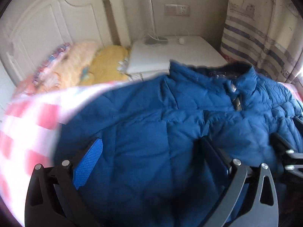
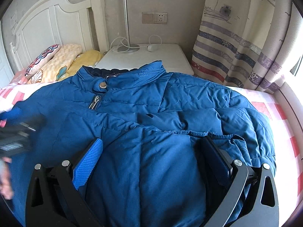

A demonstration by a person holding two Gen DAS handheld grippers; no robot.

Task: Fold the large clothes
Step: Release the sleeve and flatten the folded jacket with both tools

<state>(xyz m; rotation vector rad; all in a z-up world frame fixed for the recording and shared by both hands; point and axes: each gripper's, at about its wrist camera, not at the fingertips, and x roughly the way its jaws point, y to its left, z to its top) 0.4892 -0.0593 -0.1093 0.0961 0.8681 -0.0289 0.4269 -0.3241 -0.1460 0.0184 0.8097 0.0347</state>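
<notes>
A large blue puffer jacket (image 2: 170, 113) lies front up on the bed, collar toward the nightstand, with its snap (image 2: 102, 85) and zip closed. A sleeve is folded across the chest. My right gripper (image 2: 152, 141) is open just above the jacket's lower front, with fabric between the blue pad and the black finger. In the left wrist view, the jacket (image 1: 151, 124) fills the frame and my left gripper (image 1: 151, 141) is open over its left half. The left gripper (image 2: 17, 119) shows blurred at the left edge of the right wrist view. Part of the right gripper (image 1: 284, 149) appears at the far right.
The bed sheet (image 2: 280, 113) is pink and white check. Pillows (image 2: 56, 62) lie against the white headboard (image 2: 47, 24). A white nightstand (image 2: 161, 58) with a lamp base (image 2: 128, 48) stands behind the collar. A striped curtain (image 2: 236, 47) hangs at right. A hand (image 2: 5, 179) shows at left.
</notes>
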